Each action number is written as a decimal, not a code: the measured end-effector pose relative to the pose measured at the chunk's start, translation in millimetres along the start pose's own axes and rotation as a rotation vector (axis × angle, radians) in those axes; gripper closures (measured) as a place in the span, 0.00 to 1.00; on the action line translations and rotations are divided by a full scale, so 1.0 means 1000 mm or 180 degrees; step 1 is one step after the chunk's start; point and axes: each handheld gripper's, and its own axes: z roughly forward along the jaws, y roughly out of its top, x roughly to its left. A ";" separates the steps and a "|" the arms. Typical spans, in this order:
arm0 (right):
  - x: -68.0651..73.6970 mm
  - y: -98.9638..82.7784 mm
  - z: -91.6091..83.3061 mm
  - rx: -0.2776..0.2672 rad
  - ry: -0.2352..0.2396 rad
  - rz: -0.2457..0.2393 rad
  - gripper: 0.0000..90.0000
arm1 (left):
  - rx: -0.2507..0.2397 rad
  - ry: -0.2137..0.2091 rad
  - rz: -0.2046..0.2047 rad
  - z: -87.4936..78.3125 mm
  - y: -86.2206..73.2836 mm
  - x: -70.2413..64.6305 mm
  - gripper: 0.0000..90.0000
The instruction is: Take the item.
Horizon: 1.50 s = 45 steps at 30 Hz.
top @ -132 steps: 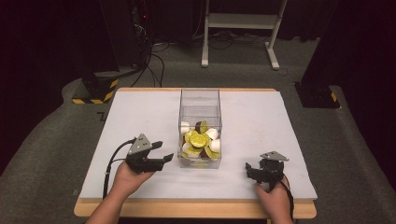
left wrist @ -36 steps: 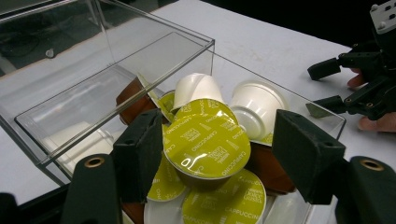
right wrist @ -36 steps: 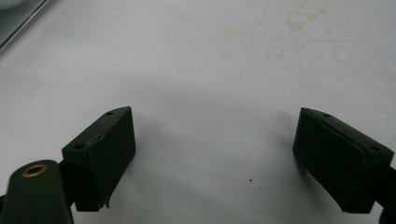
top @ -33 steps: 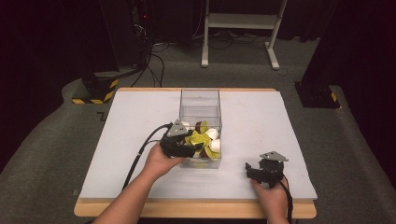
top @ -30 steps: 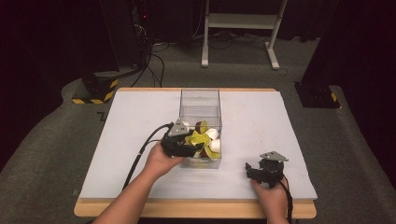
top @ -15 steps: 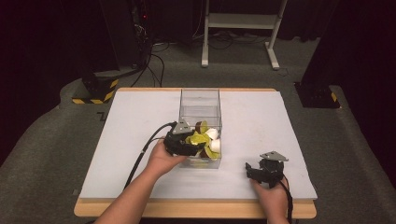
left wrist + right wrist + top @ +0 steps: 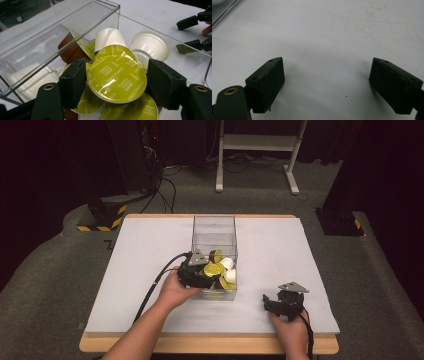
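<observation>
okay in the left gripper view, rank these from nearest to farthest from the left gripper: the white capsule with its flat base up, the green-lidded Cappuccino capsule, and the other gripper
1. Green-lidded Cappuccino capsule, between the left gripper's jaws.
2. White capsule, just behind it, to the right in the clear box.
3. Right gripper, outside the box at the upper right on the white table.

**Setting: Recording Lab or Test Studio**

The space reads as a lab set up for data capture rather than a home or shop. A table [image 7: 150, 250] with a white top and wooden edge stands on grey carpet [image 7: 45, 285]. Black curtains [image 7: 45, 165] enclose the area. Hazard-striped weighted bases [image 7: 102, 217] sit on the floor, with loose cables [image 7: 165, 180] running to dark equipment behind. A white metal frame [image 7: 260, 142] stands at the rear.
</observation>
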 end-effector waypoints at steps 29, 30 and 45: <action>0.000 0.000 0.000 0.0006 -0.0008 0.0006 0.14 | -0.0159 -0.0134 -0.0179 -0.016 -0.002 0.003 0.42; 0.000 0.000 0.000 0.0006 -0.0008 0.0005 0.14 | -0.0178 -0.0135 -0.0182 -0.018 -0.001 0.003 0.42; 0.000 0.000 0.000 0.0008 -0.0007 0.0006 0.14 | -0.0298 -0.0197 -0.0303 -0.041 0.000 0.008 0.42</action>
